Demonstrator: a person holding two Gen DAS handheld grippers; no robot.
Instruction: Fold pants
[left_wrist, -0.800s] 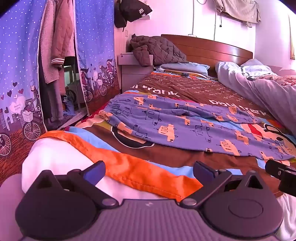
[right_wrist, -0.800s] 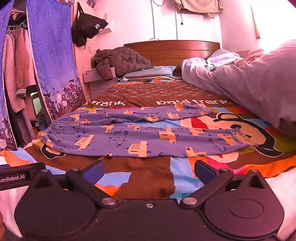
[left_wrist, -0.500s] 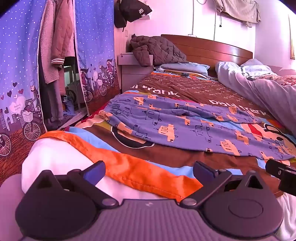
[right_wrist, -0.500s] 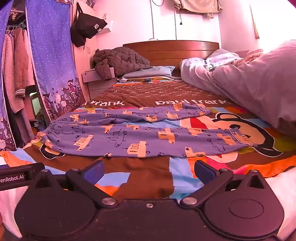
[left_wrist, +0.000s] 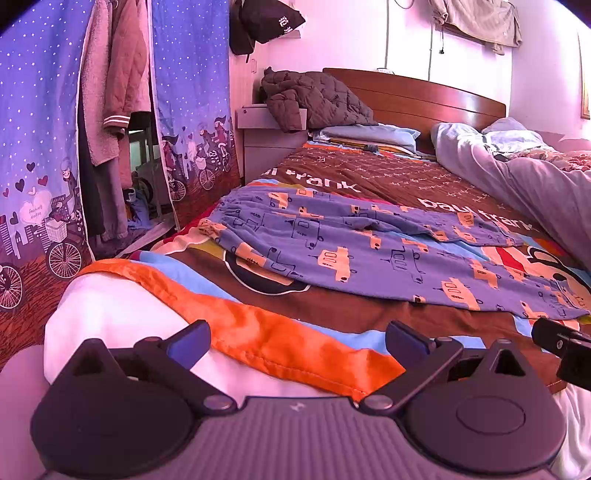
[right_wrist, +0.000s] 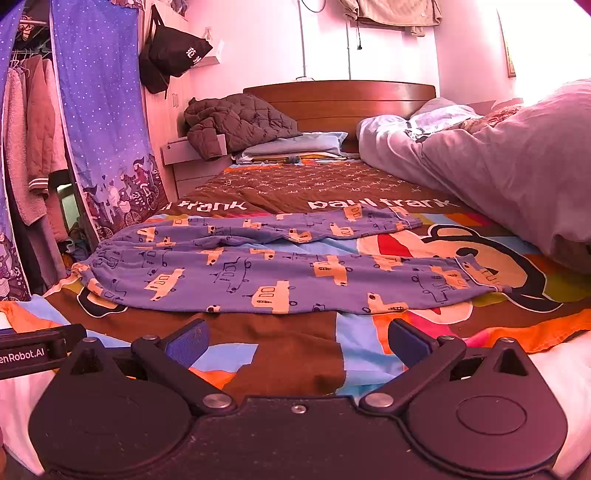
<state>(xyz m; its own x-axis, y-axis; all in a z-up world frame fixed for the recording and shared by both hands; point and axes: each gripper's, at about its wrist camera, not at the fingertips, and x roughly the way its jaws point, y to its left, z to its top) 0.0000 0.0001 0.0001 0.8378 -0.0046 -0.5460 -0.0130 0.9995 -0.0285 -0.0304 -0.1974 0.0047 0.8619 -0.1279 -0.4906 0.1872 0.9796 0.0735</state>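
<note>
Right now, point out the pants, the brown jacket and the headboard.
pants (right_wrist: 258, 269), right wrist view, middle of the near leg.
brown jacket (right_wrist: 240, 118), right wrist view, its quilted middle.
headboard (left_wrist: 424, 99), left wrist view, wooden front panel.

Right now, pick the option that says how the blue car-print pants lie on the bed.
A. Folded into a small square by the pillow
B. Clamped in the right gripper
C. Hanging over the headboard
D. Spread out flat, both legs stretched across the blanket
D: the pants lie flat on the cartoon blanket, legs stretched sideways, while the left gripper and the right gripper stand open short of them.
</note>
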